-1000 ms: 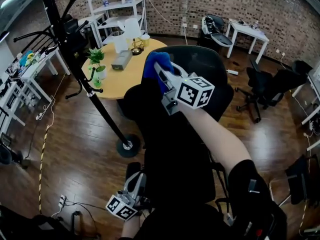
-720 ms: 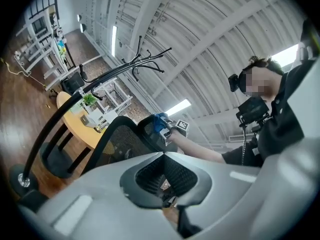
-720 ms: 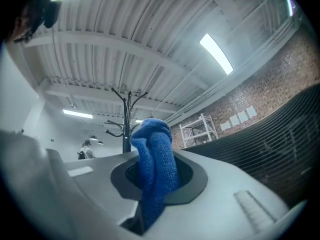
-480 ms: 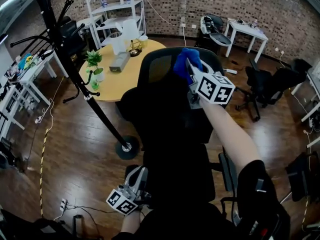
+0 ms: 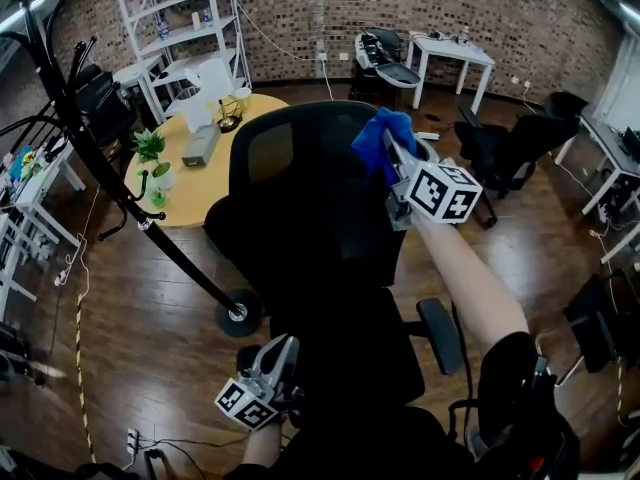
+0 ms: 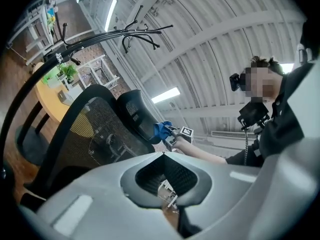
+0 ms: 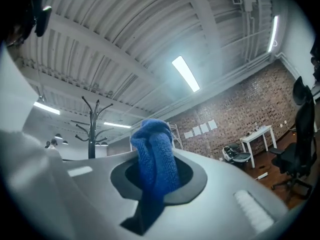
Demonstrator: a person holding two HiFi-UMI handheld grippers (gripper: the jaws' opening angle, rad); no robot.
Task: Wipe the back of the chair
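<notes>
- Right tool (image 5: 388,148) is pinching a bunched blue cloth (image 5: 378,133). Its jaws are closing on the fold, and the loose end is hanging below them.
- That cloth is sitting at the upper right edge of the black chair back (image 5: 300,158) and seems to be touching it. The chair is standing mid-room, directly in front of the person.
- Left tool (image 5: 275,358) is hanging low beside the seat with its jaws pressed together on nothing. It is not steadying the chair.
- Judging the risk: with nothing bracing the chair, wiping pressure could be swivelling or rolling it away. This near the edge, the cloth could also be sliding off into air, or snagging on the mesh and dragging out of the pinch.
- The left gripper view, looking up from below, is showing the mesh of the back and the cloth meeting its upper section, a contact the head view is leaving unclear. The right gripper view is showing only cloth, ceiling and brick wall, with no chair back.
- Farther out, a round yellow surface (image 5: 190,178) and a coat stand (image 5: 130,198) are standing to the left, well apart.
</notes>
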